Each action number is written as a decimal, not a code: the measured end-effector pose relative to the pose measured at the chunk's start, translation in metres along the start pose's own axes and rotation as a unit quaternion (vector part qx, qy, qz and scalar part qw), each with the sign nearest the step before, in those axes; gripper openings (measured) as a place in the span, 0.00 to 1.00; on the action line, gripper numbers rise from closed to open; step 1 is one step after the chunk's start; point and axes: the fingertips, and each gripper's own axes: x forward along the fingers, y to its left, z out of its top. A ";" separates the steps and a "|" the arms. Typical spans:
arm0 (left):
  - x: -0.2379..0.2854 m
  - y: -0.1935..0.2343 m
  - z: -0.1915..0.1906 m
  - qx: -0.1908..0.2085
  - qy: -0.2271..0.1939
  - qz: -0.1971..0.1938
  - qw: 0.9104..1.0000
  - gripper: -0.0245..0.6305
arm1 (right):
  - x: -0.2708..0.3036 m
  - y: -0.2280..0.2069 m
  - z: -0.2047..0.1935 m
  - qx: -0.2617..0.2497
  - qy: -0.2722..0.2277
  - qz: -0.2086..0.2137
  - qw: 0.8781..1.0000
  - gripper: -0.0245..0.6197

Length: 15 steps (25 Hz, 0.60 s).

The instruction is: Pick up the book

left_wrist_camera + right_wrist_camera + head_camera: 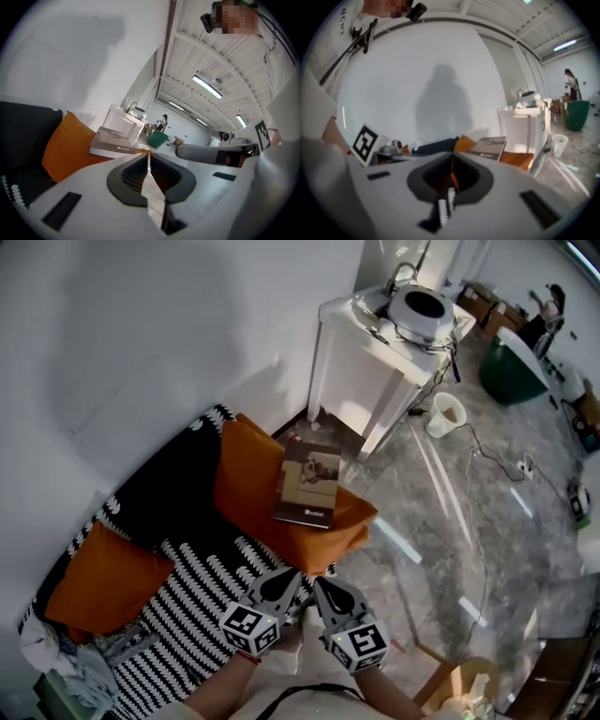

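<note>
Grey-bodied, the left hand-held gripper (289,577) and the right hand-held gripper (321,583) sit side by side, each with its jaws pressed together and empty. Just ahead, one book (307,482) lies flat on an orange cushion (246,474), its long axis running away from them. A second orange cushion (103,577) lies off to their left. One white cabinet (361,362) stands beyond the book.

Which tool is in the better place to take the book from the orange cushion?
Left, narrowly. The left tool and right tool are both shut, about equally short of the book. The book's thick edge is turned towards the left one.
</note>
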 end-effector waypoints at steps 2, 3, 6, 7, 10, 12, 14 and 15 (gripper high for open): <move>0.002 0.006 -0.006 -0.014 0.004 0.007 1.000 0.07 | 0.004 -0.004 -0.003 0.003 0.008 0.002 1.000 0.06; 0.003 0.008 -0.009 -0.022 0.005 0.011 1.000 0.07 | 0.006 -0.005 -0.006 0.004 0.012 0.005 1.000 0.06; 0.008 0.016 -0.017 -0.042 0.009 0.021 0.999 0.07 | 0.016 -0.008 -0.014 0.005 0.023 0.022 0.999 0.06; 0.011 0.019 -0.018 -0.047 0.009 0.024 0.999 0.07 | 0.021 -0.009 -0.015 0.004 0.027 0.028 0.999 0.06; 0.018 0.028 -0.016 -0.086 -0.003 0.038 0.996 0.07 | 0.035 -0.013 -0.015 -0.003 0.036 0.048 0.998 0.06; 0.022 0.038 -0.017 -0.126 -0.013 0.046 0.991 0.07 | 0.045 -0.016 -0.012 -0.006 0.037 0.059 0.998 0.06; 0.027 0.050 -0.020 -0.176 -0.021 0.048 0.983 0.07 | 0.054 -0.019 -0.010 -0.007 0.039 0.065 0.997 0.06; 0.029 0.054 -0.023 -0.200 -0.023 0.047 0.978 0.07 | 0.057 -0.021 -0.011 -0.007 0.041 0.067 0.997 0.06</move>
